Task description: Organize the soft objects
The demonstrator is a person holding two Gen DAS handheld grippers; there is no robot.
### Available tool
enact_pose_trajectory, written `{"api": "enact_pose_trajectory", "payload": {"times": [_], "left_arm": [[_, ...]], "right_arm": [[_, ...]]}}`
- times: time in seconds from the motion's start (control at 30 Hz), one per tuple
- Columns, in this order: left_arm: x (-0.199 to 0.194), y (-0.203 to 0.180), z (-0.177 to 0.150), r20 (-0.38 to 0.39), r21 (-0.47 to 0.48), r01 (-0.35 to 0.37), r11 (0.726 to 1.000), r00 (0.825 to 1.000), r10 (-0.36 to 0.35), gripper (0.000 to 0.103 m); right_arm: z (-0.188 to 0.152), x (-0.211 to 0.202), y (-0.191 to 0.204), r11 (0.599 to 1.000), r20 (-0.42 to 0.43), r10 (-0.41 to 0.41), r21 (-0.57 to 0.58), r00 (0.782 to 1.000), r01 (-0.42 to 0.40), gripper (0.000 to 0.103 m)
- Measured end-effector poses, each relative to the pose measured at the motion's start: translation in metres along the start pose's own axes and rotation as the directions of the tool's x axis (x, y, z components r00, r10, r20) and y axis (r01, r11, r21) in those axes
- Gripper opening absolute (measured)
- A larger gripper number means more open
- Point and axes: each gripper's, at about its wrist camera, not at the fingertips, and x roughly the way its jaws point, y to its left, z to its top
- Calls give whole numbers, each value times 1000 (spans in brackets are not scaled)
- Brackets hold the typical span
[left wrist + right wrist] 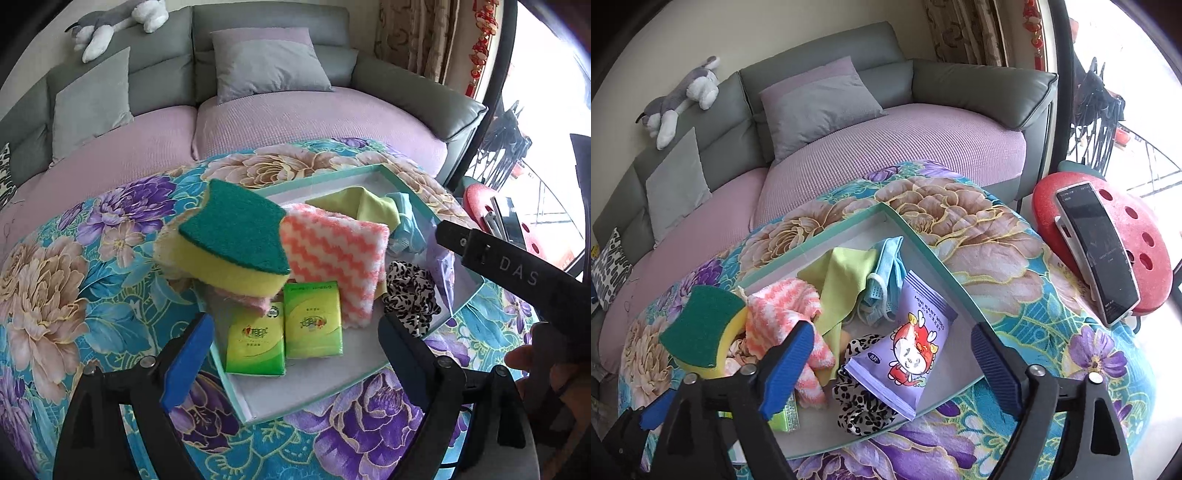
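Note:
A shallow white box with a teal rim (232, 391) lies on a floral quilt (92, 295). In it are a green-and-yellow sponge (236, 236), a pink zigzag cloth (332, 251), two green tissue packs (256, 339), a leopard scrunchie (410, 295), a yellow-green cloth (846, 280), a blue face mask (882, 280) and a purple wipes pack (908, 354). My left gripper (295, 332) hangs open above the tissue packs, touching nothing. Over the wipes pack and scrunchie (860, 406) my right gripper (892, 336) stands open and empty.
A grey sofa with a lilac seat cover (295, 118) and grey cushions (266, 66) runs behind the quilt, with a plush toy (110, 26) on its back. A red stool (1126, 229) at the right carries a propped phone (1097, 251).

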Motion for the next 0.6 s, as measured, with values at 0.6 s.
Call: {"api": "enact_pose_trajectory", "payload": {"times": [0.6], "left_arm": [[-42,158,-29,13,-342,-342,875,930,368,100]], "right_arm": [[-22,-2,45,994,-57,-30,-111,998,23,103]]}}
